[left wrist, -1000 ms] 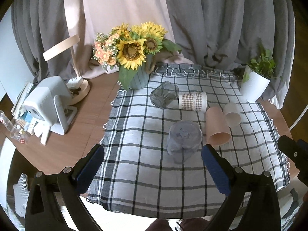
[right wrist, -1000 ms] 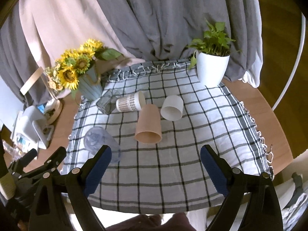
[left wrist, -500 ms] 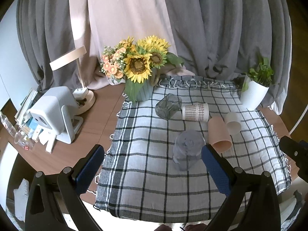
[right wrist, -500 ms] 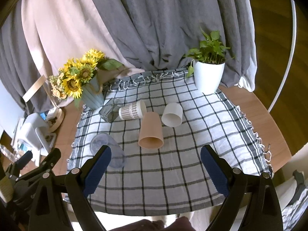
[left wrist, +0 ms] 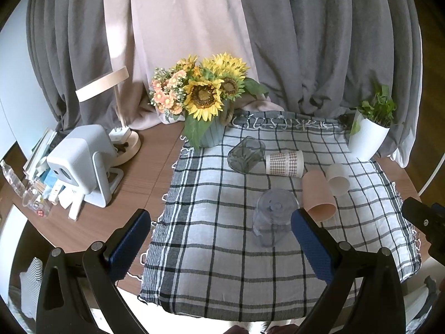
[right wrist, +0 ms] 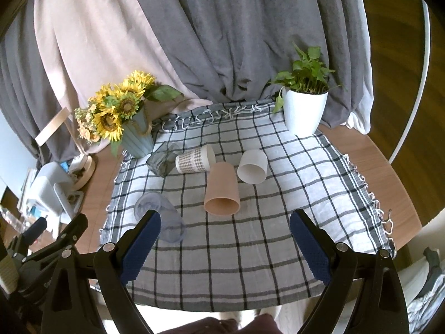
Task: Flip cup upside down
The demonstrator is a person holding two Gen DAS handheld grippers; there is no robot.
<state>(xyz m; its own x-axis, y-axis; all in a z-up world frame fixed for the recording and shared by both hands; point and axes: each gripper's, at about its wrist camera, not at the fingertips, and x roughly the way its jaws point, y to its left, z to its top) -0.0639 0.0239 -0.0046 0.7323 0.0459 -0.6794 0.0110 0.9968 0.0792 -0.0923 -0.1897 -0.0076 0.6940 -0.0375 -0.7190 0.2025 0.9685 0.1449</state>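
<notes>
Several cups lie on their sides on a checked cloth (left wrist: 211,256) (right wrist: 230,256): a clear plastic cup (left wrist: 274,217) (right wrist: 160,217), a pink cup (left wrist: 317,196) (right wrist: 222,189), a white cup (left wrist: 337,178) (right wrist: 252,166), a patterned paper cup (left wrist: 284,163) (right wrist: 194,159) and a dark square glass (left wrist: 246,154) (right wrist: 162,159). My left gripper (left wrist: 219,239) is open and empty, above the cloth's near edge with the clear cup just inside its right finger. My right gripper (right wrist: 224,243) is open and empty, above the near edge in front of the pink cup.
A sunflower vase (left wrist: 207,103) (right wrist: 122,114) stands at the cloth's back left. A white plant pot (left wrist: 370,133) (right wrist: 304,111) stands at the back right. A white device (left wrist: 83,161) and a lamp (left wrist: 111,103) sit on the wooden table to the left. Curtains hang behind.
Both grippers have pulled back and risen away from the table, so the cups look smaller and farther. Both stay open and empty; the cups have not moved.
</notes>
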